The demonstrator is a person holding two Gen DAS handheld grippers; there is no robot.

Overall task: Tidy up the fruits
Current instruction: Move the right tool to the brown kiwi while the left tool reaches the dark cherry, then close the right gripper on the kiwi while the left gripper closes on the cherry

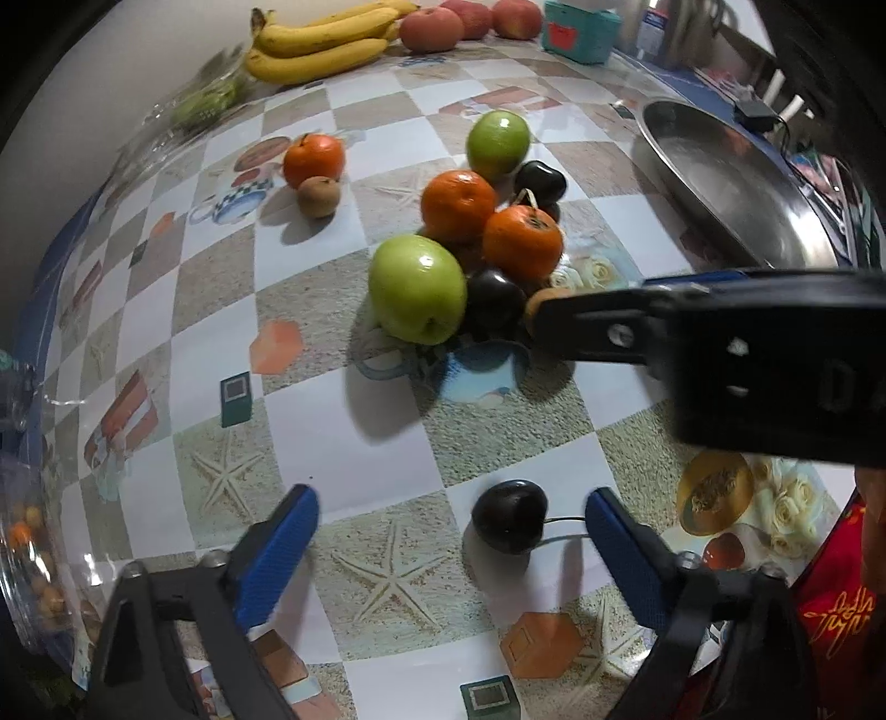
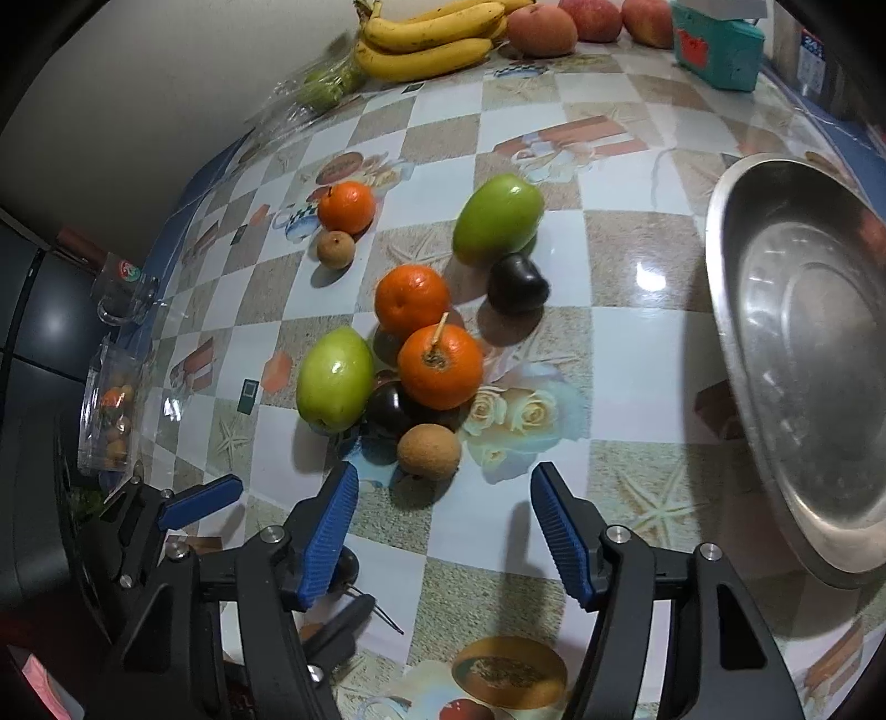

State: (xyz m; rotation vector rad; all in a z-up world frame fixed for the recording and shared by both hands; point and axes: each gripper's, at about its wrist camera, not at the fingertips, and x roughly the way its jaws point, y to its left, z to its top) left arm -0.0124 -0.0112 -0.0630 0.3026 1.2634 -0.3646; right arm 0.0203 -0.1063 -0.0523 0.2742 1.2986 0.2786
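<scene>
Checkered tablecloth holds every fruit; steel bowl, right of frame, sits empty. My left gripper brackets a dark plum ungrasped; right gripper gapes near a brown fruit.

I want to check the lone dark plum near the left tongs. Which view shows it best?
The left wrist view: the dark plum lies unobstructed between the open left tongs. In the right wrist view, a blue finger hides nearly all of it.

Desk clutter around the work area

A checkered cloth with starfish and rose prints covers the desk. A teal box stands at the far edge, a glass mug and a clear plastic tub at the left edge, and a plastic bag of greens near the wall.
</scene>
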